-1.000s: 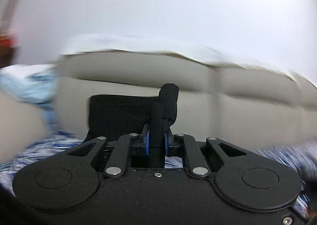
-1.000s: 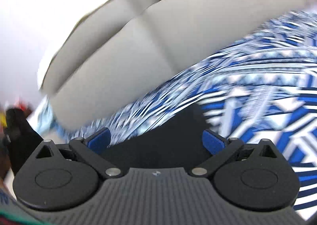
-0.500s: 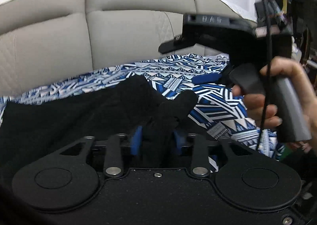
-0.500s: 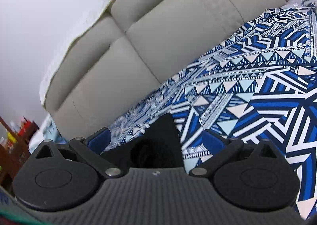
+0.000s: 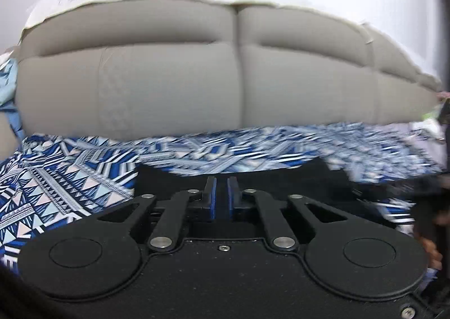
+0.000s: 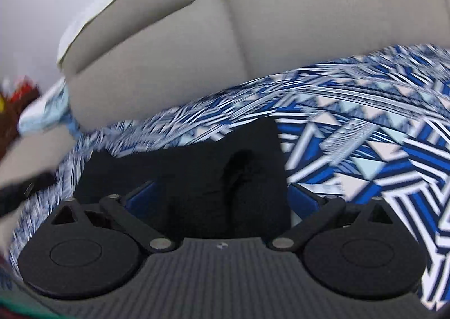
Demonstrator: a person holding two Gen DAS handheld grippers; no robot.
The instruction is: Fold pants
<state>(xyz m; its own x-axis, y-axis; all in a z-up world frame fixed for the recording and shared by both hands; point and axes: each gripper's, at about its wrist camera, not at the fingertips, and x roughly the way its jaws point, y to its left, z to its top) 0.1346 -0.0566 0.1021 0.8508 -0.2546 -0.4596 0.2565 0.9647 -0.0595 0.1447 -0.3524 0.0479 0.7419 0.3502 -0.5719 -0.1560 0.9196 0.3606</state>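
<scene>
The black pants (image 5: pixel 281 178) lie flat on a blue and white patterned cover (image 5: pixel 70 178), just ahead of my left gripper (image 5: pixel 220 192). Its blue pads stand close together with a thin gap and nothing between them. In the right wrist view the pants (image 6: pixel 197 167) lie as a dark folded slab under my right gripper (image 6: pixel 222 192), whose blue pads are spread wide over the cloth without gripping it.
A beige padded sofa back (image 5: pixel 225 80) rises behind the cover, with a white wall above. Light blue cloth (image 6: pixel 45 113) lies at the far left end. The person's other hand and gripper handle (image 5: pixel 433 206) are at the right edge.
My left gripper let go of the black cloth it was pinching and turned back to face the sofa back. The pants now lie flat. My right gripper stayed open.
</scene>
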